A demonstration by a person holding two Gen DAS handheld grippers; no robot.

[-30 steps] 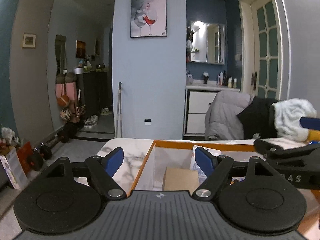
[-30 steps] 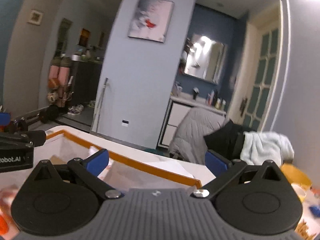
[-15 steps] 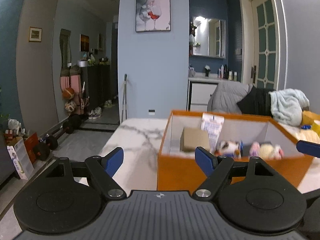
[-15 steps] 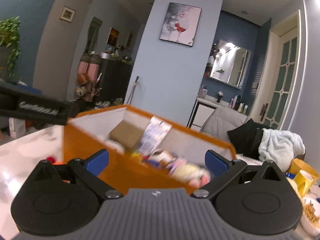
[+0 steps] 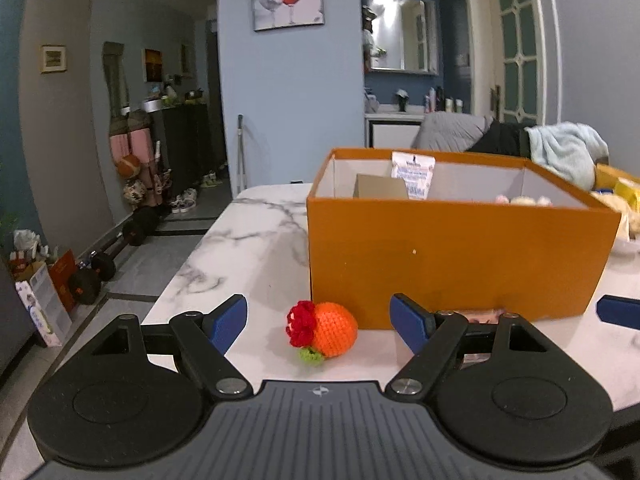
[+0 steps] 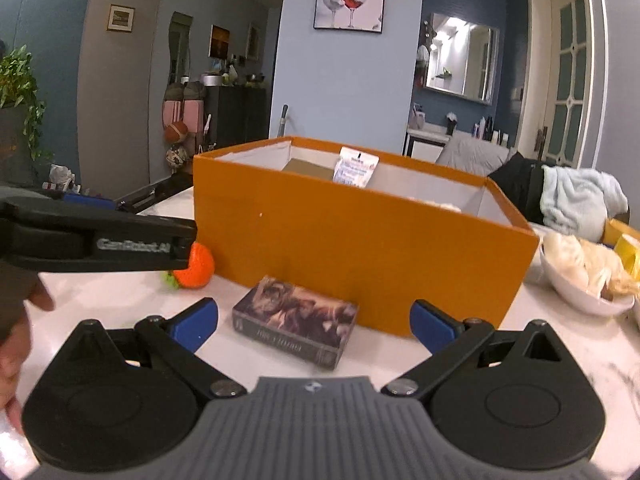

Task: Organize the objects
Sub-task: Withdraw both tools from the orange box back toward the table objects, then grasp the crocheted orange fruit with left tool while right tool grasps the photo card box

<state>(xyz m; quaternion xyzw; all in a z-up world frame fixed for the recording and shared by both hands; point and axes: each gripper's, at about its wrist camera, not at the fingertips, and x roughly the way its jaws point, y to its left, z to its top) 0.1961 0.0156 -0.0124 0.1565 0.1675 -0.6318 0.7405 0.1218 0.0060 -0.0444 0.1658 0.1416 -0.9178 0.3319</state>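
An orange crochet ball with a red flower (image 5: 325, 333) lies on the marble table before the orange box (image 5: 452, 256). My left gripper (image 5: 320, 318) is open, its blue pads on either side of the ball and clear of it. In the right wrist view a small dark picture box (image 6: 295, 321) lies flat in front of the orange box (image 6: 360, 240). My right gripper (image 6: 314, 322) is open around it without touching. The ball (image 6: 197, 266) shows partly behind the left gripper's arm (image 6: 96, 244). Inside the orange box are a brown carton (image 5: 378, 187), a white packet (image 5: 414, 174) and soft toys.
A white bowl of food (image 6: 584, 276) stands right of the orange box. Clothes hang on chairs behind the table (image 5: 568, 152). The table's left edge (image 5: 188, 264) drops to a floor with dumbbells (image 5: 92, 276). A person's hand (image 6: 16, 320) holds the left gripper.
Both grippers came down and back from above the orange box to table level in front of it. The crochet ball and the picture box came into view between the open jaws.
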